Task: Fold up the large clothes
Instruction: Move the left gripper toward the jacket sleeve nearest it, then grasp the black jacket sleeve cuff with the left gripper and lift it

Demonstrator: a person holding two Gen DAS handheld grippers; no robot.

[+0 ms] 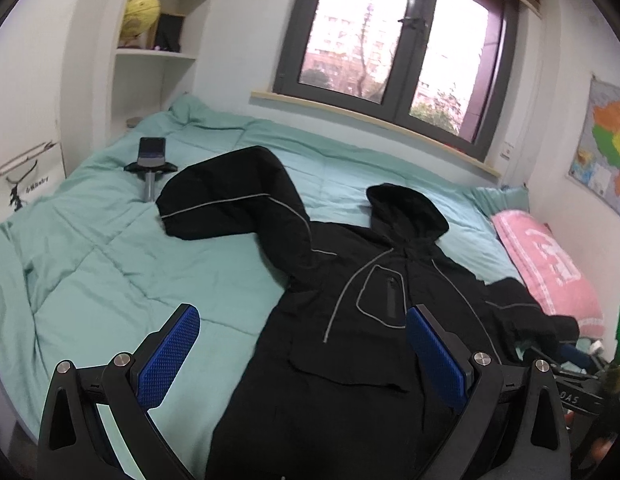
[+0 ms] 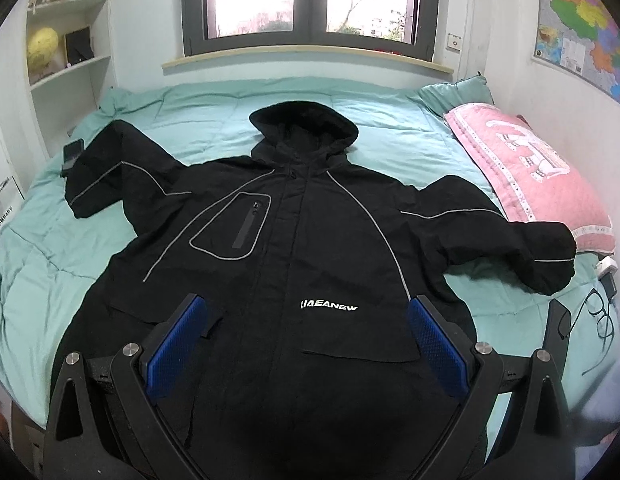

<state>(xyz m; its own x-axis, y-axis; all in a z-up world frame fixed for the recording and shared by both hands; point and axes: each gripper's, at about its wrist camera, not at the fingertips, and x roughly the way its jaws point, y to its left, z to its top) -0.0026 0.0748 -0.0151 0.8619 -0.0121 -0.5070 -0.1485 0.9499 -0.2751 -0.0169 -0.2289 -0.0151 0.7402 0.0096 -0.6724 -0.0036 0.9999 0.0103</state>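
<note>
So: black jacket [image 2: 310, 248] lies front-up, spread flat on the bed [image 2: 389, 140], hood toward the window edge, hem at the near edge. Both sleeves are out sideways, so it looks laid out ready for a first fold; nothing folded yet. Left gripper [image 1: 304, 354] hovers above the hem's left part, jaws spread wide, holding nothing. Right gripper [image 2: 308, 344] hovers over the lower front, jaws spread too, empty. Probably poised to pick sleeves or hem. Around: pink pillow [image 2: 529, 176] at the bed's right edge, right cuff touching or overlapping it, may snag. Phone stand [image 1: 151, 160] near the left cuff at the left edge. Cables [image 2: 597, 312] at the near right corner.
</note>
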